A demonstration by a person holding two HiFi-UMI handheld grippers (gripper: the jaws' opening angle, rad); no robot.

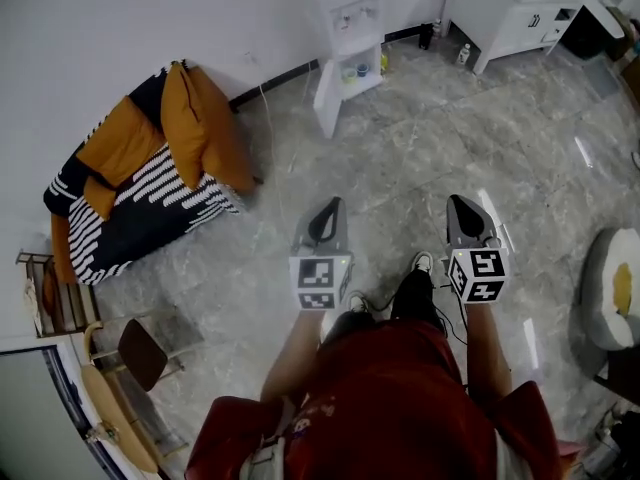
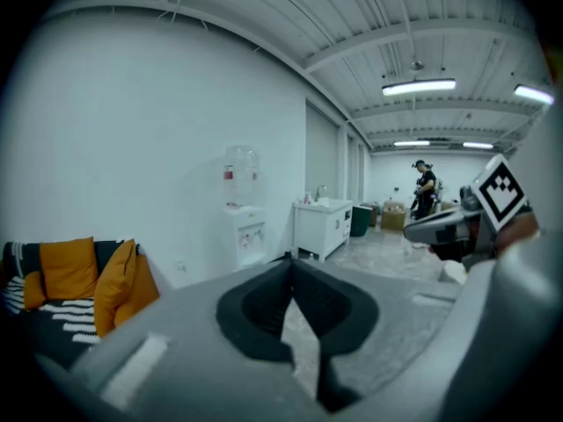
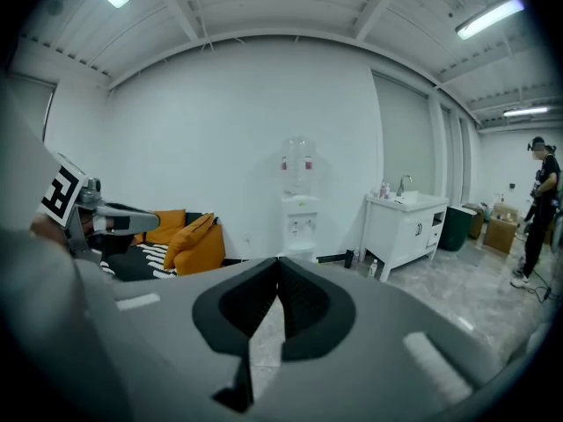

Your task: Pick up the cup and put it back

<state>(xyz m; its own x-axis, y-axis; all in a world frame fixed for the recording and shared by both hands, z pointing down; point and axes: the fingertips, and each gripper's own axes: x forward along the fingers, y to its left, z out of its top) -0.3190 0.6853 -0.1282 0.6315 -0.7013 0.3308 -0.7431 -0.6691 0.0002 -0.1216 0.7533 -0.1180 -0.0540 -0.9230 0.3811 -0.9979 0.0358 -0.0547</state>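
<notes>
Two grippers are held out side by side above the grey marbled floor (image 1: 430, 148), the left gripper (image 1: 329, 208) and the right gripper (image 1: 461, 204), each with its jaws clenched tip to tip and nothing between them. One marker cube sits on each. Straight ahead of the left gripper, against the wall, stands one white water dispenser (image 1: 345, 18). The cup cannot be picked out for certain. A small bluish object (image 1: 362, 70) in the dispenser's open lower shelf is too small to name. Ahead of the right gripper is one white cabinet (image 1: 510, 8) with a basin top, and two bottles stand on the floor just beside it, one dark (image 1: 427, 36) and one pale (image 1: 463, 55). Well off to the left of the left gripper lies one black-and-white striped sofa (image 1: 150, 208) carrying at least two orange cushions (image 1: 190, 118), with one brown chair (image 1: 145, 353) nearer the holder. To the right of the right gripper, one round padded seat (image 1: 612, 303) is cut off by the frame edge. One distant person (image 3: 538, 209) stands far off to the right.
</notes>
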